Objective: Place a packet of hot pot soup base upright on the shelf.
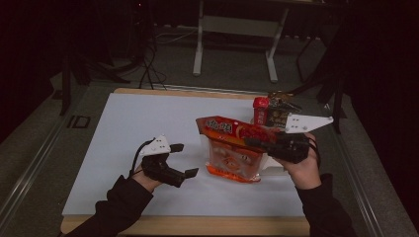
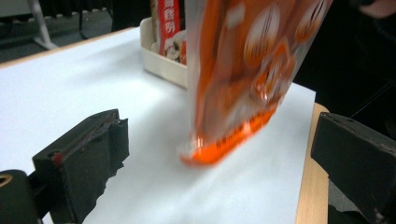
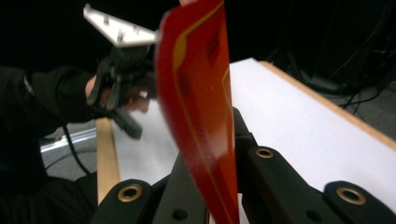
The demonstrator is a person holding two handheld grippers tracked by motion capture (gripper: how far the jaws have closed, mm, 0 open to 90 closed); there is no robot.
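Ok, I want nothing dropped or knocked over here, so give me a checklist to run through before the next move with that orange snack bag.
1. Right gripper shut on the bag: ok. Its jaws pinch the red top edge of the orange snack bag.
2. Left gripper free: ok. Jaws stand wide open, nothing between them.
3. Left gripper apart from the bag: ok. A gap of white table shows between them.
4. Bag lifted off the table: cannot tell. Its bottom edge sits at or just above the surface.
5. Cream tray of packets behind the bag untouched: ok, it sits apart.
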